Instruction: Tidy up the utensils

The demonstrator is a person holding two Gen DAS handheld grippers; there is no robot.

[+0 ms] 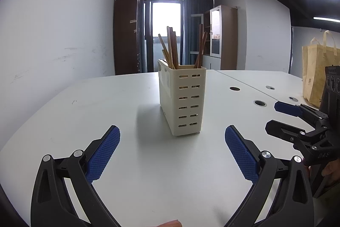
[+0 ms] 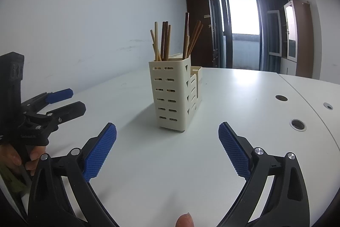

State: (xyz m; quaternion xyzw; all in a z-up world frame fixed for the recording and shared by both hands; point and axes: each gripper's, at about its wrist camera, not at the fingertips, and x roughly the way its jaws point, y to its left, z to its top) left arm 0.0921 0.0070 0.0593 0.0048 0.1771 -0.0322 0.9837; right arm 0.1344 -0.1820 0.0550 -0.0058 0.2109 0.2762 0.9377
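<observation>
A cream slotted utensil holder stands upright near the middle of the white counter, a bundle of wooden chopsticks leaning out of its tall compartment; from the right wrist view a lower, stepped compartment shows on its far side, with some small print on it too blurred to read. Both grippers sit low over the counter on the near side of the holder, apart from it; the left gripper has its blue-padded fingers spread wide with nothing between them; the right gripper is likewise spread and empty. Each shows at the edge of the other's view, with a hand wrapped around the black handle; raised letters on the right gripper's body look like "DAS", though I can't be sure of them. A tan shopping bag stands at the far right of the counter, with a small printed square low on it that I can't make out; round cable holes dot the counter beside it.
</observation>
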